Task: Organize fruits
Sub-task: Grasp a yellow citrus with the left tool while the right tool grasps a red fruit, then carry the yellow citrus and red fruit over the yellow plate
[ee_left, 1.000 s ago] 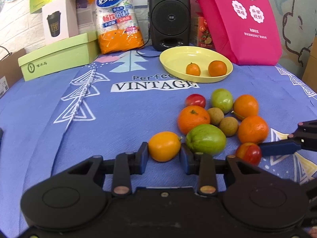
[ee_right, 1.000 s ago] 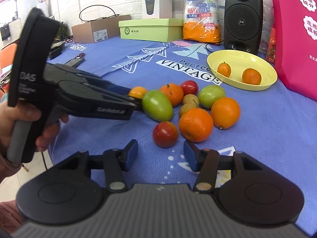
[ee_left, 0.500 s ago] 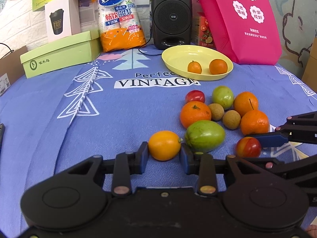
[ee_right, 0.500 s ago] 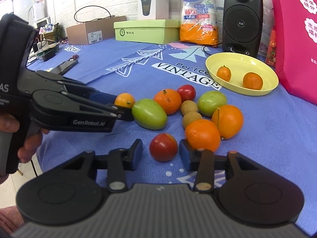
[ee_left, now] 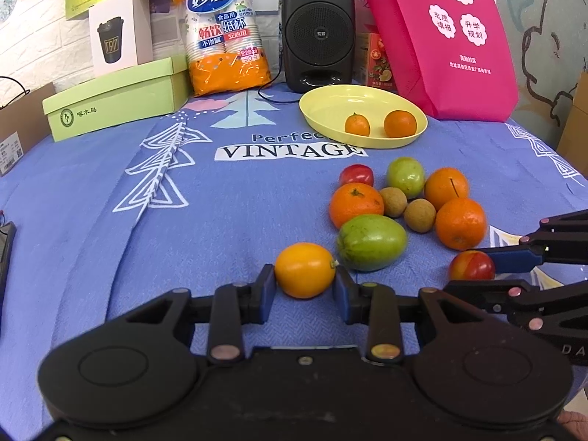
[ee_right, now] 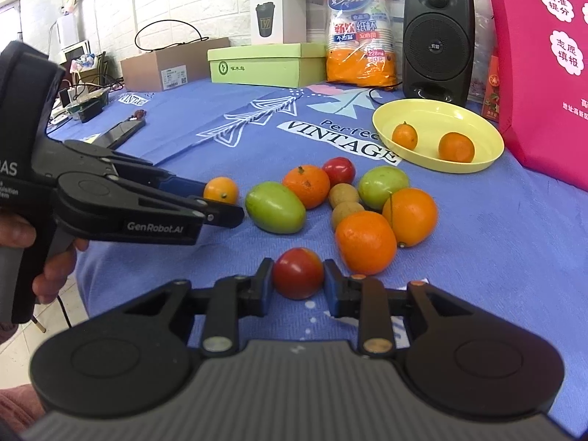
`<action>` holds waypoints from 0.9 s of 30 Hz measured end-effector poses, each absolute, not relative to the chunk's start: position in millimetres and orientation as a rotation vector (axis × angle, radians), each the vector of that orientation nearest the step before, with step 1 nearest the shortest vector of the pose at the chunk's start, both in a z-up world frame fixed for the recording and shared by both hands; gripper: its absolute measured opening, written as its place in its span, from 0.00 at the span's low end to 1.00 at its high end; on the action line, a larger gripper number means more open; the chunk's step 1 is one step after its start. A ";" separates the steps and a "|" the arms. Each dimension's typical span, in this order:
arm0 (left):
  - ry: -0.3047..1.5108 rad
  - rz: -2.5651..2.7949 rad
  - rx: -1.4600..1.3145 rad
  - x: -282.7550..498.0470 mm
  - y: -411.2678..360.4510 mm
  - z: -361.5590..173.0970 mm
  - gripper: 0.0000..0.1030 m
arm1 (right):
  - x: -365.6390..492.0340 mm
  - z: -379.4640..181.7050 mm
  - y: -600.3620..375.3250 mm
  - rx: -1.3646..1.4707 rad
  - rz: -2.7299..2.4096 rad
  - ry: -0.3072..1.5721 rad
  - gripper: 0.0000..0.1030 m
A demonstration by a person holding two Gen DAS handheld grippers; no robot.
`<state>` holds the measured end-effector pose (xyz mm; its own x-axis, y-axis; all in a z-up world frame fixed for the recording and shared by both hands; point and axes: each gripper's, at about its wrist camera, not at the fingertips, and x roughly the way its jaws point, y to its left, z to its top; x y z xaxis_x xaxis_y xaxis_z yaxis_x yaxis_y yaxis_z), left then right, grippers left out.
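Your left claw (ee_left: 305,290) is squeezing a small yellow-orange fruit (ee_left: 305,270), with one blue pad on each side of it. The fruit is sitting low on the blue cloth (ee_left: 110,220) that is covering the table. Your right claw (ee_right: 298,282) is pinching a little red tomato (ee_right: 297,272) tight between its pads, and the tomato is resting on the cloth too.

Just beside the yellow-orange fruit, a big green fruit (ee_left: 371,241) is lying on its side. Behind it, more fruits are sitting in a bunch: three oranges (ee_left: 355,204), two small brown round ones (ee_left: 419,215), a second green one (ee_left: 405,176) and another red tomato (ee_left: 355,175). Many of them are touching each other.

Farther back, a yellow plate (ee_left: 330,110) is holding two small oranges (ee_left: 400,124), side by side but apart. Behind the plate, a black speaker (ee_left: 318,29), a pack of paper cups (ee_left: 224,36), a green box (ee_left: 114,97) and a pink bag (ee_left: 448,36) are standing at the far edge of the table
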<state>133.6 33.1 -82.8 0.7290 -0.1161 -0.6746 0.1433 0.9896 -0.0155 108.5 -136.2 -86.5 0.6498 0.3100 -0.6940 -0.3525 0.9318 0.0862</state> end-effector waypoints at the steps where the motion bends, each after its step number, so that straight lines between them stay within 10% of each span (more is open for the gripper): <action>1: 0.740 -0.142 0.039 133.0 33.1 -82.6 0.32 | 107.6 -85.8 -136.2 -0.060 0.375 0.776 0.27; 27: 0.702 -0.167 0.060 117.0 25.5 -58.8 0.32 | 91.0 -61.5 -165.6 -0.052 0.307 0.720 0.27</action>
